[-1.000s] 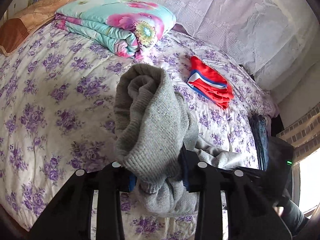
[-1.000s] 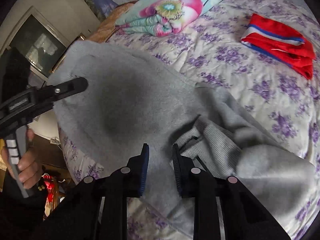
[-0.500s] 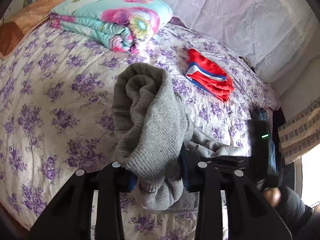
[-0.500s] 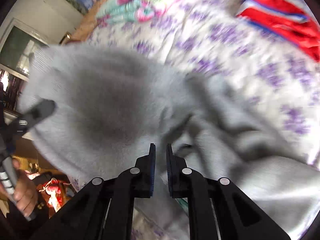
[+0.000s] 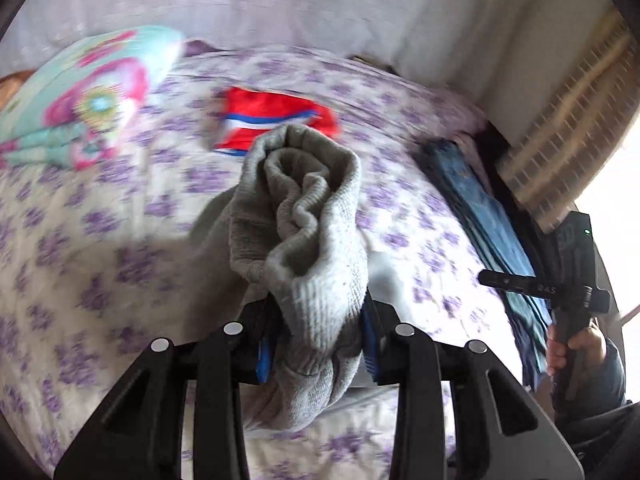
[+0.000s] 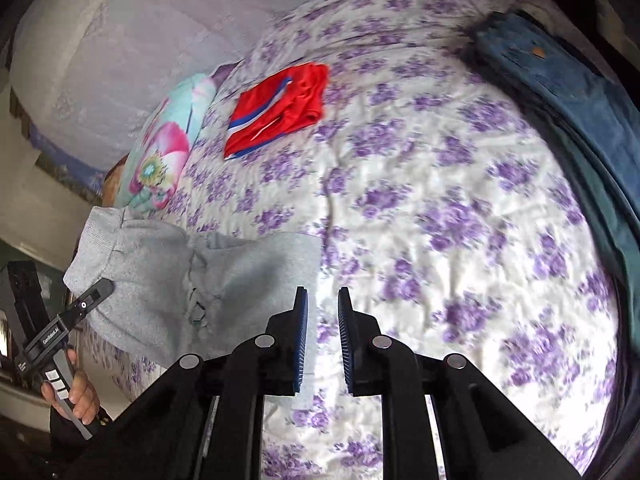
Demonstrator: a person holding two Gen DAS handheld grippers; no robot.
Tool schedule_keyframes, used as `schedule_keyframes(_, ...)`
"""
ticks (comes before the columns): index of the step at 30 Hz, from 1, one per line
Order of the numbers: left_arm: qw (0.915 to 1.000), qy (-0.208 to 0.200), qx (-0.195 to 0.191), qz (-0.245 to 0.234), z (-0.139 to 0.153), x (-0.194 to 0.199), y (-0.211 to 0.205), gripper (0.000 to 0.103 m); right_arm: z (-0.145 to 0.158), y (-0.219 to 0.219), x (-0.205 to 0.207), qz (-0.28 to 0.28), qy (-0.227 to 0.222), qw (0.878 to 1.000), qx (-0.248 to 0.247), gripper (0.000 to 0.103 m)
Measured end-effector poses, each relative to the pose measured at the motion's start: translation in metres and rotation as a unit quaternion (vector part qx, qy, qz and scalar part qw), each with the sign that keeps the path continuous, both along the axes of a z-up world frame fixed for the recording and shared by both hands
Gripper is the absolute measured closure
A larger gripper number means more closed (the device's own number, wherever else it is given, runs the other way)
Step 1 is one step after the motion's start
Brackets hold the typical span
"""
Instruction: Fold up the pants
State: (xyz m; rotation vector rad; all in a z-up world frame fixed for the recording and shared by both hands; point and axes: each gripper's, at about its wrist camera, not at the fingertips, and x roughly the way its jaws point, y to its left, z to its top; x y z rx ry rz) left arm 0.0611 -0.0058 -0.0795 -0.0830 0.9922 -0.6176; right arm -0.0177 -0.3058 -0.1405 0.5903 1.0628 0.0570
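The left hand-held gripper (image 5: 316, 344) clamps a bunched roll of the grey knitted cotton pants (image 5: 308, 240) between its blue-padded jaws; the ribbed fabric bulges up past the fingertips and hangs down below them, above the bed. In the right wrist view the same pants (image 6: 208, 280) hang to the left of the right hand-held gripper (image 6: 322, 336), their edge lying just beside and partly behind its left finger, with the rest spreading towards the left hand-held gripper (image 6: 86, 302) and the hand (image 6: 78, 396) that grips its handle. The right hand-held gripper's jaws stand narrowly apart and are opening, with no cloth between the pads, only the white bedsheet with purple flowers (image 6: 440, 220) beneath.

Farther across the bed lies a folded red garment with blue and white stripes (image 6: 276, 108), well apart from the pants. Beyond it sits a folded turquoise quilt with pink flowers (image 6: 168, 148). Along the bed's far right edge lies a strip of dark blue denim cloth (image 6: 560, 72). A pale lace curtain (image 5: 280, 4) hangs behind the bed.
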Motion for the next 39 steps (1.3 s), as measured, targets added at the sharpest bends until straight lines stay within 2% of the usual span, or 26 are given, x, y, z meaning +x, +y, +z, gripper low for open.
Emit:
schedule_keyframes(4,0.9957,0.022,0.027,-0.086,-0.024,-0.012,-0.073,0.069,-0.020,-0.019,-0.028,-0.041,0.009,0.999,0.014,0.086)
schedule_keyframes(5,0.9932,0.032,0.037,-0.106,-0.038,-0.014,-0.091,0.067,-0.025,-0.021,-0.033,-0.044,0.013,0.999,0.018,0.086)
schedule_keyframes(7,0.9855,0.083,0.066,-0.132,-0.077,-0.012,-0.121,0.063,-0.039,-0.015,-0.035,-0.043,0.023,0.998,0.027,0.086)
schedule_keyframes(8,0.9808,0.102,0.090,-0.140,-0.098,-0.012,-0.132,0.057,-0.045,-0.012,-0.035,-0.040,0.028,0.998,0.029,0.086)
schedule_keyframes(9,0.9774,0.113,0.098,-0.149,-0.113,-0.012,-0.138,0.050,-0.052,-0.008,-0.032,-0.035,0.035,0.998,0.030,0.086)
schedule_keyframes(10,0.9758,0.117,0.101,-0.155,-0.119,-0.015,-0.141,0.047,-0.056,-0.004,-0.031,-0.030,0.043,0.998,0.027,0.086)
schedule_keyframes(11,0.9759,0.110,0.101,-0.159,-0.115,-0.019,-0.142,0.040,-0.057,0.000,-0.028,-0.025,0.048,0.998,0.025,0.086)
schedule_keyframes(13,0.9767,0.103,0.072,-0.174,-0.091,-0.029,-0.139,0.032,-0.046,0.010,-0.020,-0.007,0.035,0.999,0.023,0.086)
schedule_keyframes(16,0.9749,0.112,0.006,-0.193,-0.057,-0.044,-0.118,0.031,-0.013,0.027,-0.002,0.032,-0.005,0.999,0.017,0.086)
schedule_keyframes(19,0.9826,0.083,-0.018,-0.165,-0.025,-0.056,-0.088,0.030,0.011,0.053,0.022,0.077,-0.036,0.996,0.023,0.081)
schedule_keyframes(21,0.9904,0.069,-0.008,-0.119,-0.017,-0.053,-0.063,0.030,0.017,0.076,0.041,0.117,-0.047,0.992,0.023,0.081)
schedule_keyframes(23,0.9944,0.069,-0.001,-0.080,-0.019,-0.042,-0.043,0.032,0.013,0.097,0.055,0.149,-0.047,0.987,0.027,0.081)
schedule_keyframes(25,0.9950,0.084,-0.008,-0.052,-0.028,-0.030,-0.030,0.041,-0.003,0.116,0.063,0.175,-0.019,0.984,0.027,0.081)
schedule_keyframes(26,0.9947,0.090,-0.012,-0.048,-0.034,-0.026,-0.028,0.047,-0.011,0.122,0.064,0.183,-0.003,0.983,0.010,0.082)
schedule_keyframes(28,0.9940,0.100,-0.007,-0.044,-0.052,-0.022,-0.032,0.052,-0.029,0.124,0.062,0.173,0.032,0.981,-0.076,0.087)
schedule_keyframes(29,0.9928,0.112,0.002,-0.042,-0.066,-0.020,-0.034,0.055,-0.040,0.120,0.061,0.168,0.049,0.979,-0.105,0.099)
schedule_keyframes(31,0.9879,0.147,0.024,-0.045,-0.102,-0.017,-0.042,0.057,-0.063,0.106,0.060,0.153,0.075,0.980,-0.102,0.100)
schedule_keyframes(33,0.9860,0.153,0.051,-0.044,-0.127,-0.018,-0.049,0.058,-0.071,0.101,0.060,0.157,0.074,0.981,-0.082,0.101)
schedule_keyframes(35,0.9879,0.130,0.070,-0.048,-0.123,-0.023,-0.055,0.057,-0.063,0.106,0.061,0.175,0.083,0.976,-0.096,0.101)
schedule_keyframes(37,0.9882,0.118,0.077,-0.058,-0.113,-0.027,-0.059,0.057,-0.046,0.112,0.064,0.192,0.103,0.971,-0.099,0.096)
schedule_keyframes(39,0.9896,0.104,0.079,-0.062,-0.106,-0.035,-0.057,0.057,-0.015,0.119,0.071,0.199,0.080,0.972,-0.093,0.086)
